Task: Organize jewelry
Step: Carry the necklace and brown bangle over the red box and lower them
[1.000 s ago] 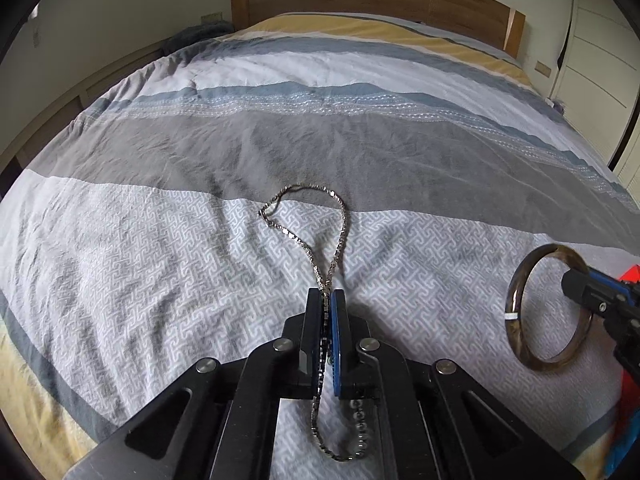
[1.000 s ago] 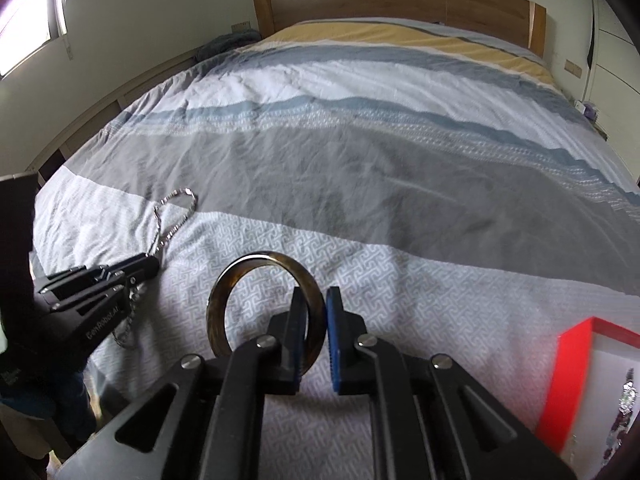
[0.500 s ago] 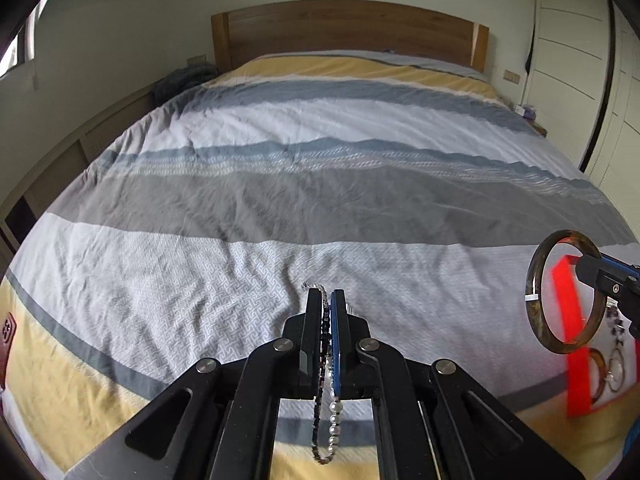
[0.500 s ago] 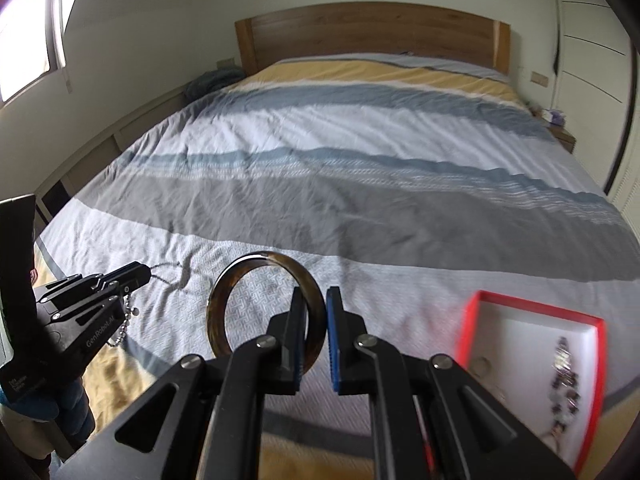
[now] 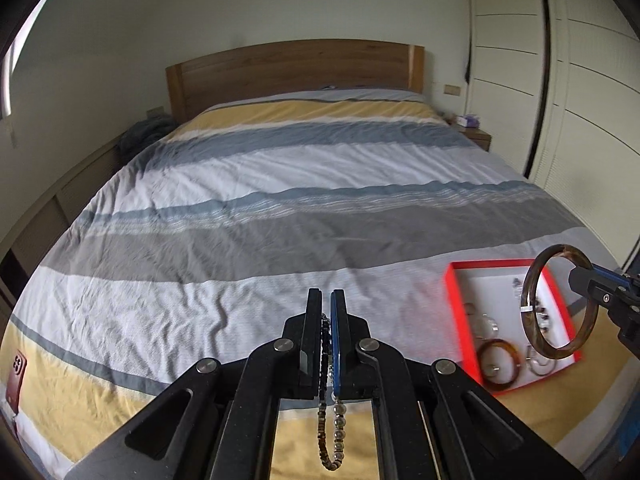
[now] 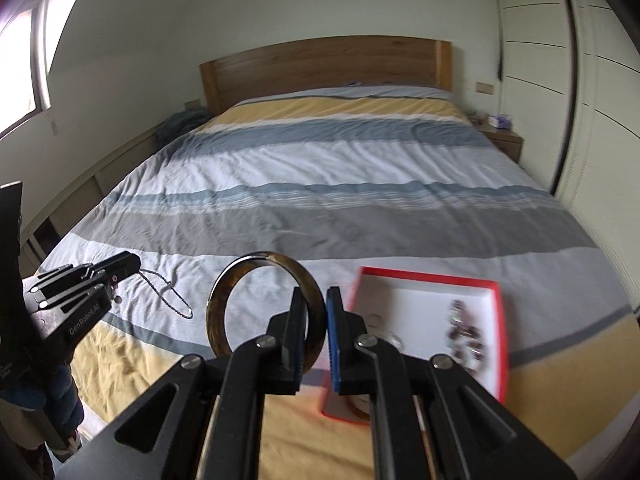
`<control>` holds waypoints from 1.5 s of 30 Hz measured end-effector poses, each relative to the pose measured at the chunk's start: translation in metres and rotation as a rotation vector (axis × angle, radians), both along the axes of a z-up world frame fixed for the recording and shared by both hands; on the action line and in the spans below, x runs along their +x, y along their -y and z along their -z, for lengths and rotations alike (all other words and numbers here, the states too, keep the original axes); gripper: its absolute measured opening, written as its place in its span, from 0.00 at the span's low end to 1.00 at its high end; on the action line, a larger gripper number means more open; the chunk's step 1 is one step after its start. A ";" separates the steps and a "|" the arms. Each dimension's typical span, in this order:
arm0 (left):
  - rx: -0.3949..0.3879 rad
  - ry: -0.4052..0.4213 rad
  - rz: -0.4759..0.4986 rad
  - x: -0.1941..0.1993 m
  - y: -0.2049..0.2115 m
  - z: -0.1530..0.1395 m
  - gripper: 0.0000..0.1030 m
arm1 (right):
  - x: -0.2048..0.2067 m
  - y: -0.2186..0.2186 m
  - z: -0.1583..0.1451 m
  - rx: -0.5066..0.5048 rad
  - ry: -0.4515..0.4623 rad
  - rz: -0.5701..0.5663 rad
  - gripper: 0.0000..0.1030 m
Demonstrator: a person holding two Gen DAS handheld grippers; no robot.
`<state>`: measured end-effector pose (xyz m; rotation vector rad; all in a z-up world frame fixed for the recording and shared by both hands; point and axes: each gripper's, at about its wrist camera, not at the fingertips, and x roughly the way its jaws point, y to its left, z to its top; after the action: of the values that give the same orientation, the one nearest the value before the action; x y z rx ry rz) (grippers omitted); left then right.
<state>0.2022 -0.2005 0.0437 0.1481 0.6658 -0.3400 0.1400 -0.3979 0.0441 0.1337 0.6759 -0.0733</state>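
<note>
The right gripper (image 6: 316, 320) pinches the tortoiseshell bangle (image 6: 266, 312) upright. The red-rimmed jewelry tray (image 6: 424, 276) lies just right of it, nearer than to the left gripper (image 5: 326, 320), clamped on the chain necklace (image 5: 330, 432).

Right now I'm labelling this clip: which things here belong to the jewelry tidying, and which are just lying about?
Part of the job:
- chain necklace in the left gripper
- brown bangle in the right gripper
- red tray with jewelry inside

Lying about:
- red phone
- striped bedspread
- tissue box

Beyond my jaws: striped grey, blue, white and yellow bedspread (image 5: 280, 208); right, red-rimmed white tray (image 5: 456, 304); mottled brown bangle (image 5: 560, 304).
</note>
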 end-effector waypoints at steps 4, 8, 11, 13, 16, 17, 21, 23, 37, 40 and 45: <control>-0.015 0.002 0.049 -0.011 0.032 -0.010 0.04 | -0.027 0.030 -0.006 -0.003 0.008 0.056 0.09; -0.044 -0.026 0.104 -0.017 0.066 -0.011 0.04 | -0.047 0.067 -0.006 0.000 0.008 0.118 0.09; -0.041 -0.044 0.140 -0.018 0.092 -0.005 0.04 | -0.052 0.088 0.000 0.007 0.001 0.148 0.09; -0.029 -0.057 0.172 -0.016 0.113 0.002 0.04 | -0.053 0.101 0.008 0.015 -0.008 0.165 0.09; -0.020 -0.081 0.209 -0.011 0.140 0.014 0.04 | -0.045 0.122 0.028 0.031 -0.037 0.187 0.09; -0.013 -0.090 0.220 -0.008 0.148 0.020 0.04 | -0.044 0.126 0.033 0.036 -0.045 0.189 0.09; 0.007 -0.141 0.255 0.003 0.182 0.049 0.04 | -0.024 0.145 0.068 0.058 -0.101 0.200 0.09; 0.019 -0.156 0.266 0.007 0.191 0.061 0.04 | -0.012 0.154 0.084 0.063 -0.128 0.201 0.09; 0.121 -0.270 0.250 0.029 0.209 0.142 0.04 | 0.019 0.165 0.150 0.056 -0.227 0.179 0.09; 0.127 -0.290 0.246 0.029 0.209 0.150 0.04 | 0.018 0.166 0.156 0.056 -0.247 0.176 0.09; 0.131 -0.320 0.243 0.027 0.208 0.160 0.04 | 0.017 0.169 0.159 0.066 -0.257 0.177 0.09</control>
<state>0.2291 -0.4090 -0.1167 0.3050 0.9906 -0.5611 0.1567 -0.5669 -0.1151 0.2507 0.9226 -0.2415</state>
